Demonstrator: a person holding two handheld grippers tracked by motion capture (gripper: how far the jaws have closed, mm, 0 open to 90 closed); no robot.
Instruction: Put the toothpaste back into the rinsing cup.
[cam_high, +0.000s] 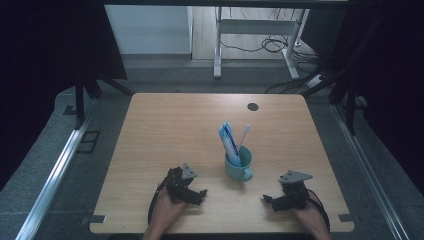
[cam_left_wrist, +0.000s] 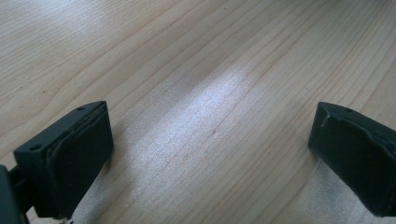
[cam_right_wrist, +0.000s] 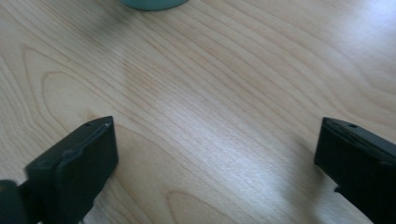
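Scene: a teal mug (cam_high: 238, 165) stands upright on the wooden counter (cam_high: 165, 130), a little toward the near edge and between the two claws.
Mug contents: a blue-and-white toothpaste tube (cam_high: 229, 141) and a pale toothbrush (cam_high: 244, 136) stand in it, both leaning and sticking well above the rim.
Left claw (cam_high: 196, 192): wide, holding nothing; the left gripper view has bare wood grain between the jaws.
Right claw (cam_high: 270, 200): wide, holding nothing; in the right gripper view the mug's base (cam_right_wrist: 152, 3) sits at the top edge, well ahead of the jaws.
Hand pose: both hands rest low at the near edge of the counter, one either side of the mug, the claws angled inward toward each other and close to the surface.
Likely stage: at rest, with no grasp in hand.
Risk, tipping: the mug is top-heavy with tall leaning things; a claw nudging the tube or the brush sideways could topple it.
Risk, handle: the mug's handle points toward the near edge, and a low sweep from either side could catch it and spin the mug.
Risk, slip: the thin brush handle could slide out of a wide-set grasp.
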